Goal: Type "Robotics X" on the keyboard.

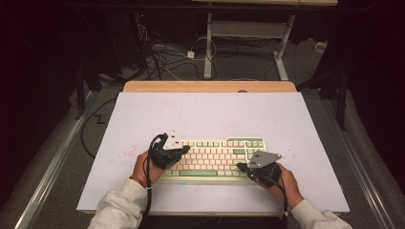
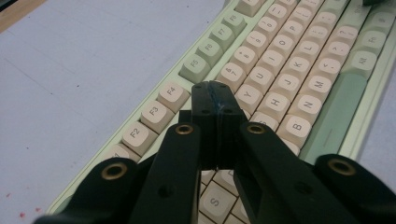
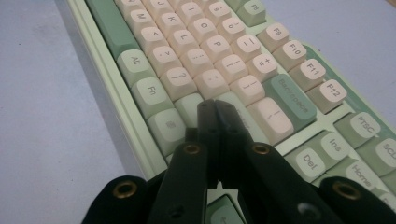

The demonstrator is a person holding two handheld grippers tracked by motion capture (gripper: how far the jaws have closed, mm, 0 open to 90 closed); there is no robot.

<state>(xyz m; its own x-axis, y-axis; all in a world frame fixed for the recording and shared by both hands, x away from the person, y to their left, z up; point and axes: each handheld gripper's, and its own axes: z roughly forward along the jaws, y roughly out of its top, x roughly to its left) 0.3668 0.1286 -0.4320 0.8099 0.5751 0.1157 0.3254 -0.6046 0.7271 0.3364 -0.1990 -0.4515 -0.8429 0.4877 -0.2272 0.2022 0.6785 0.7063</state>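
so your pale green keyboard with cream and green keycaps sits near the front edge of the white table top, a bit right of the middle. your left gripper is over the left end of the keyboard, jaws pressed together with nothing between them, tips over the keys around the number row near f4. your right gripper hangs over the right end, jaws pressed together too, tips above the keys near the enter and backspace area. whether either tip touches a key, can't tell.
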